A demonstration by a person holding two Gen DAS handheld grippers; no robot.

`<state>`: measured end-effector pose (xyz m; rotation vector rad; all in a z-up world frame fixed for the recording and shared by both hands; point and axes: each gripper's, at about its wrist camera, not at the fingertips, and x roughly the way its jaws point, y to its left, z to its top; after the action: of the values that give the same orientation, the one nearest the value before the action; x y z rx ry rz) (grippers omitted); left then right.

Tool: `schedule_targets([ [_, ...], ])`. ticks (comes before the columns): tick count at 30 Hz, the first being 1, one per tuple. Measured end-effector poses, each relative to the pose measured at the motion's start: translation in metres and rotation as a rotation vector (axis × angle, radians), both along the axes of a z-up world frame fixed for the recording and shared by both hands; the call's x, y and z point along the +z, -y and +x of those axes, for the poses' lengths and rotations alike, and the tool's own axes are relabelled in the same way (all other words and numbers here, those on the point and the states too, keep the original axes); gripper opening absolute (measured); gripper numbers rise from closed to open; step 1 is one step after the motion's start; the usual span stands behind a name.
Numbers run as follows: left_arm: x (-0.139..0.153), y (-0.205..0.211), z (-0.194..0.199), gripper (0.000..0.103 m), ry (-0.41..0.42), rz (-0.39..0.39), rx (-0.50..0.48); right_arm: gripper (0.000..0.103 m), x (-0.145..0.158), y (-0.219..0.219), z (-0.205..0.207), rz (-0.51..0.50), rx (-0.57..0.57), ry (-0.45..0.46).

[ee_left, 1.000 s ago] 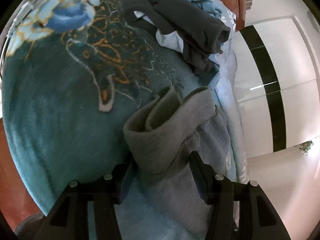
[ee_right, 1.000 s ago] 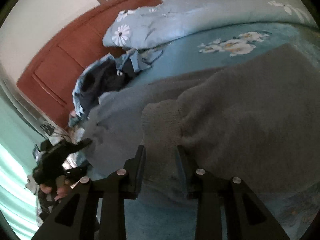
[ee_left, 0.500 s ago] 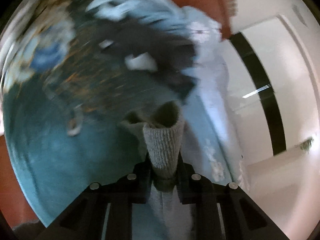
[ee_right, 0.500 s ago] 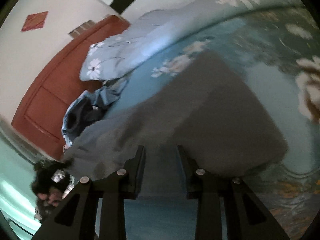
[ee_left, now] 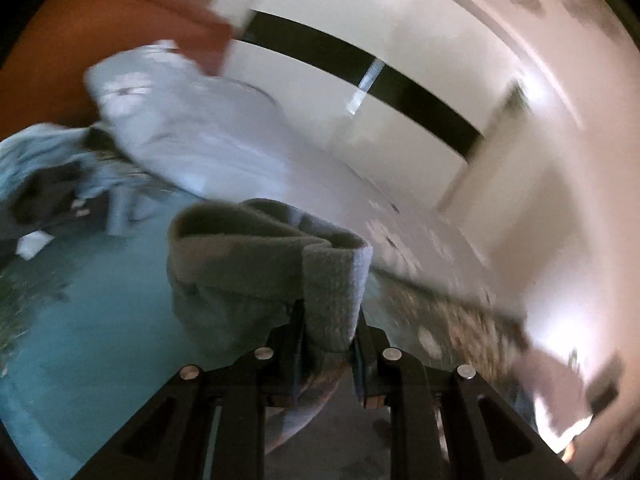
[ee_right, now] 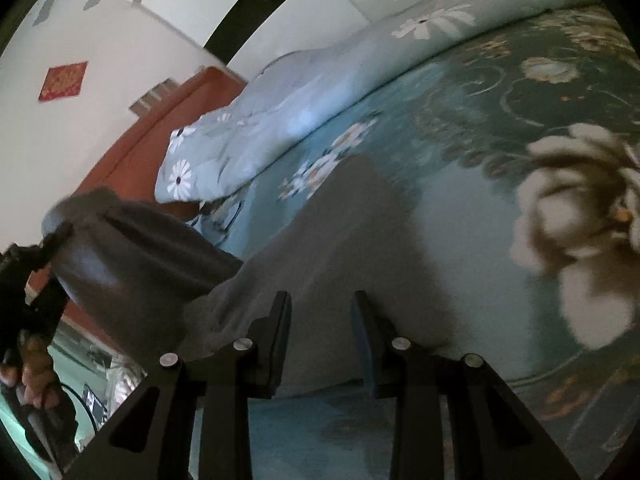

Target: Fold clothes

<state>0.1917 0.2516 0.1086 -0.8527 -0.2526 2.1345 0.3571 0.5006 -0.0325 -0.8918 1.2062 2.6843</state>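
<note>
Left gripper [ee_left: 328, 332] closed on a bunched ribbed edge of the grey knitted garment [ee_left: 256, 264], holding that edge lifted clear of the bed so that the cloth hangs in a loose fold; judged purpose, to carry this edge over the rest of the garment. The rest lies spread flat on the teal floral blanket [ee_right: 500, 208], seen from the right wrist. Right gripper [ee_right: 320, 336] open, jaws apart over the near hem and clasping nothing; probably placed to pin or take that hem. The lifted portion appears at left in the right-wrist view. Surface: a bed, with a pale blue daisy-print quilt [ee_right: 280, 120] heaped along the far side. Room: red-brown wooden headboard [ee_right: 132, 152], white wall with black band [ee_left: 360, 76]. Left view blurred.
</note>
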Motion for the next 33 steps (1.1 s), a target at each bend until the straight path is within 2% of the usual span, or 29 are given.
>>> schedule_targets([
  [3,-0.025,-0.048,0.011,0.021,0.013,-0.089,-0.082,0.032,-0.001,-0.009,0.005,-0.008,-0.024,-0.001],
  [6,-0.054,-0.079,0.020,0.021,0.066,-0.153,-0.142,0.032,-0.003,-0.016,0.010,-0.015,-0.038,0.003],
  [13,-0.098,-0.111,0.050,0.021,0.104,-0.291,-0.228,0.032,-0.005,-0.023,0.016,-0.024,-0.047,0.011],
  [19,-0.104,-0.105,0.058,0.027,0.143,-0.335,-0.273,0.032,-0.006,-0.027,0.019,-0.032,-0.050,0.014],
  [21,-0.106,-0.103,0.061,0.037,0.156,-0.350,-0.288,0.032,-0.007,-0.028,0.020,-0.034,-0.052,0.015],
  [22,-0.107,-0.102,0.063,0.049,0.163,-0.357,-0.295,0.032,-0.007,-0.028,0.021,-0.036,-0.052,0.016],
  [23,-0.104,-0.098,0.063,0.057,0.171,-0.344,-0.300,0.032,-0.006,-0.029,0.021,-0.034,-0.052,0.016],
  [27,-0.083,-0.071,0.062,0.060,0.208,-0.247,-0.316,0.032,0.009,-0.032,0.016,0.025,-0.035,0.009],
  [29,-0.075,-0.051,0.055,0.064,0.183,-0.216,-0.251,0.035,0.023,-0.031,0.013,0.064,-0.023,-0.013],
  [30,-0.074,-0.041,0.049,0.065,0.161,-0.228,-0.183,0.038,0.030,-0.029,0.012,0.084,-0.015,-0.029],
  [31,-0.074,-0.030,0.042,0.066,0.137,-0.255,-0.098,0.045,0.036,-0.027,0.011,0.103,-0.002,-0.049],
  [33,-0.082,-0.013,0.027,0.066,0.107,-0.340,0.048,0.048,0.044,-0.020,0.004,0.136,0.037,-0.066],
])
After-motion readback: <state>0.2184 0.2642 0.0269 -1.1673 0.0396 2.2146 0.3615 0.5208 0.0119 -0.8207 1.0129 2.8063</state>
